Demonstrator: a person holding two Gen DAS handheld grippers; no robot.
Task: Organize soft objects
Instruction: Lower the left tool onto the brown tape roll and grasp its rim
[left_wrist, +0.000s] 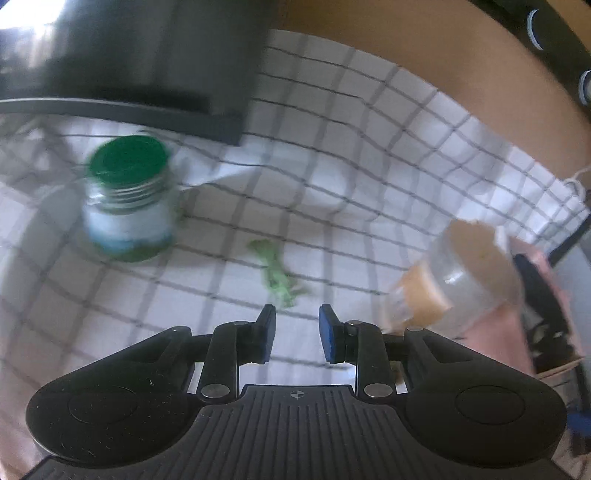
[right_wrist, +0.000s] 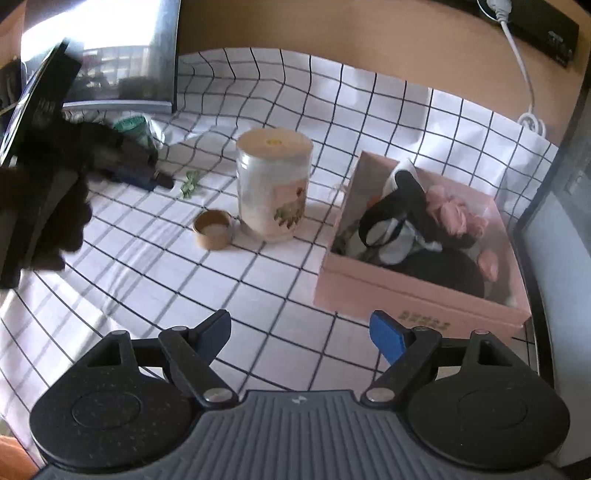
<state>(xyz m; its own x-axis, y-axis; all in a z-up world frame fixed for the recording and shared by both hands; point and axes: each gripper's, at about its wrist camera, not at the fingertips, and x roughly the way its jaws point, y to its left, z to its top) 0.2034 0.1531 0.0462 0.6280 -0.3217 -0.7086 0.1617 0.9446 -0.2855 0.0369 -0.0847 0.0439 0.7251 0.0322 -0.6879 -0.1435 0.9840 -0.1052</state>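
Note:
A small green soft piece lies on the checked cloth just ahead of my left gripper. Its blue pads stand a little apart with nothing between them. The view is blurred. In the right wrist view the same green piece lies just right of the left gripper's tips. A pink box at the right holds black, white and pink soft things. My right gripper hovers wide open and empty over the cloth, just left of the box's front corner.
A green-lidded jar stands at the left, below a dark appliance. A clear jar with a cream lid and a small tan cap sit mid-table. A dark-sleeved hand is at the left. A white cable runs along the wall.

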